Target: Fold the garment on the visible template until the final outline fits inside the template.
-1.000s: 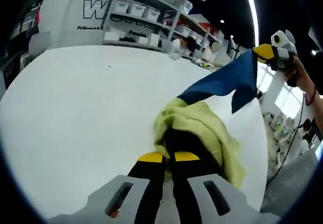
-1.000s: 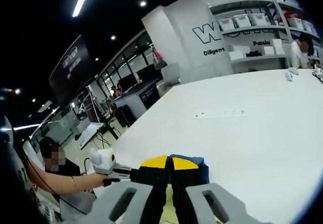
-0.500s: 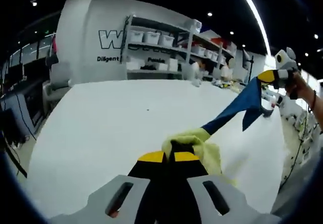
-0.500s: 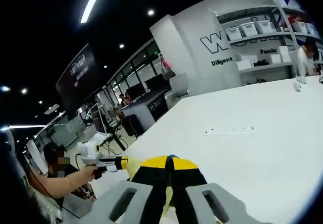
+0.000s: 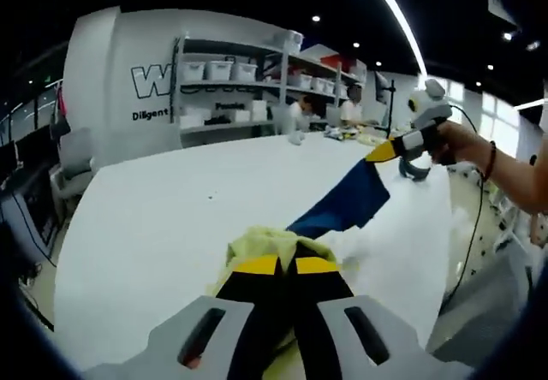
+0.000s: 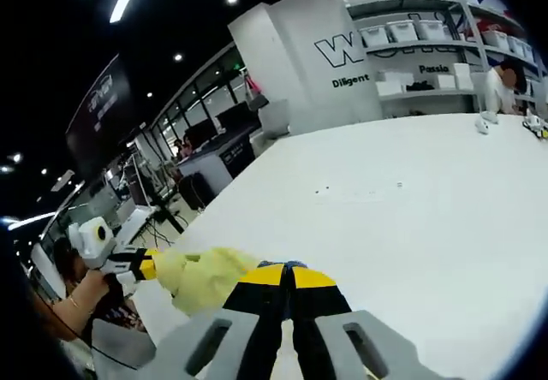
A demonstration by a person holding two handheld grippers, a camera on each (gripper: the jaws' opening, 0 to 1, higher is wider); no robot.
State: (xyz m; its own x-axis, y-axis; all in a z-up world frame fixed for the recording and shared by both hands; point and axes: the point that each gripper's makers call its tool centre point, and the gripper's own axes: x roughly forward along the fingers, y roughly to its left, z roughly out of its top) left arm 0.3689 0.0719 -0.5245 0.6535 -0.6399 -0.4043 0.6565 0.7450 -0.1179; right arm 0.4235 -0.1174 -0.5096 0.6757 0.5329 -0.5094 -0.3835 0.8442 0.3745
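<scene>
The garment is one piece, yellow-green (image 5: 261, 245) at one end and dark blue (image 5: 342, 209) at the other. It hangs stretched above the white table (image 5: 163, 217). My left gripper (image 5: 287, 266) is shut on the yellow-green end. A hand holds my right gripper (image 5: 381, 151) at the far right of the left gripper view, shut on the blue corner. In the right gripper view the right gripper (image 6: 288, 275) pinches a blue edge (image 6: 292, 264). From there the yellow-green cloth (image 6: 201, 273) runs left to the left gripper (image 6: 147, 264).
The white table (image 6: 411, 226) runs back to a wall with lettering (image 5: 150, 80) and shelves of white bins (image 5: 231, 76). A person (image 6: 501, 85) stands by the shelves. Small items (image 5: 295, 138) lie at the table's far edge. A cable (image 5: 467, 243) hangs off the right side.
Both cameras have shifted. The right gripper has come lower and nearer, so the blue span sags less steeply. The yellow-green bunch now shows between the two grippers in the right gripper view.
</scene>
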